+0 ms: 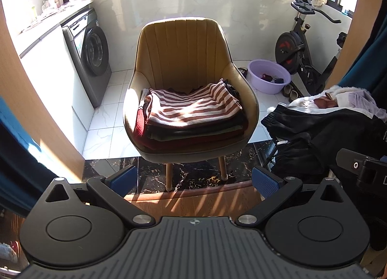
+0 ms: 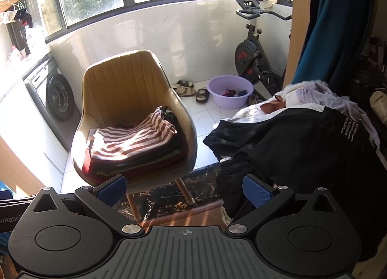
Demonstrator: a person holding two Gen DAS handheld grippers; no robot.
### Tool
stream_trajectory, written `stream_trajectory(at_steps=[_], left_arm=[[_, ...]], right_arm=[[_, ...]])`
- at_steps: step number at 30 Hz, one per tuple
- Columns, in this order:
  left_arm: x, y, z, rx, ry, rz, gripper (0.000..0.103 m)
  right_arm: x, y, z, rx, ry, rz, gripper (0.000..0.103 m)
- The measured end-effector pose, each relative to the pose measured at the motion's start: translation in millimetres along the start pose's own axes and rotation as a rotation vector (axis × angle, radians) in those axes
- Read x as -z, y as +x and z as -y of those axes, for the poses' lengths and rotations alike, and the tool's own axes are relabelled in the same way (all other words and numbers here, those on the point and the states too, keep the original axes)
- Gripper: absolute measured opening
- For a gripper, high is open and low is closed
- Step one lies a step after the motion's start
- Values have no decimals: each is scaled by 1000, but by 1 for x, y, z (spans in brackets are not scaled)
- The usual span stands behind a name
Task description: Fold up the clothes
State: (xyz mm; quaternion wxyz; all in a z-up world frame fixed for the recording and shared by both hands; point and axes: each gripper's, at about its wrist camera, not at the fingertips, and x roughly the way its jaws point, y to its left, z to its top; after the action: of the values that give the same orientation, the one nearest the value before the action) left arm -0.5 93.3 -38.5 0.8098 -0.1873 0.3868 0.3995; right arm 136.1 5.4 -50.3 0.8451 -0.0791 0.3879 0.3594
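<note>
A stack of folded clothes, topped by a red-and-white striped garment, rests on the seat of a mustard armchair. To the right lies a loose heap of unfolded clothes, with a black garment on top and white fluffy and lilac pieces behind it. My left gripper stands open in front of the chair, holding nothing. My right gripper is open too, its right pad close to the black garment's hanging edge.
A washing machine stands at the left under a counter. An exercise bike and a purple basin with small items sit at the back right, sandals beside them. Teal curtains hang on the right.
</note>
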Motion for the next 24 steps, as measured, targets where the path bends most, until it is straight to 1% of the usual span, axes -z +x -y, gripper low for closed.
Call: stream_trajectory(at_steps=[2,6,12,16,24], left_arm=[[0,-1,1,-14,4,0,102],[0,-8,6,-54,38,30,102],[1,-14,1,-28,8,45,102],[2,-18,1,-46,18,58,102],[3,-14,2,-31,31,40,102]], right_arm=[[0,0,2,-3,8,0,102],[-2,-1,3,-16,19,2,102],[-2,-8,3,-38,22,22,102],[0,-9,3,-40,22,19,102],[3,-9,1,-39,28,14,102]])
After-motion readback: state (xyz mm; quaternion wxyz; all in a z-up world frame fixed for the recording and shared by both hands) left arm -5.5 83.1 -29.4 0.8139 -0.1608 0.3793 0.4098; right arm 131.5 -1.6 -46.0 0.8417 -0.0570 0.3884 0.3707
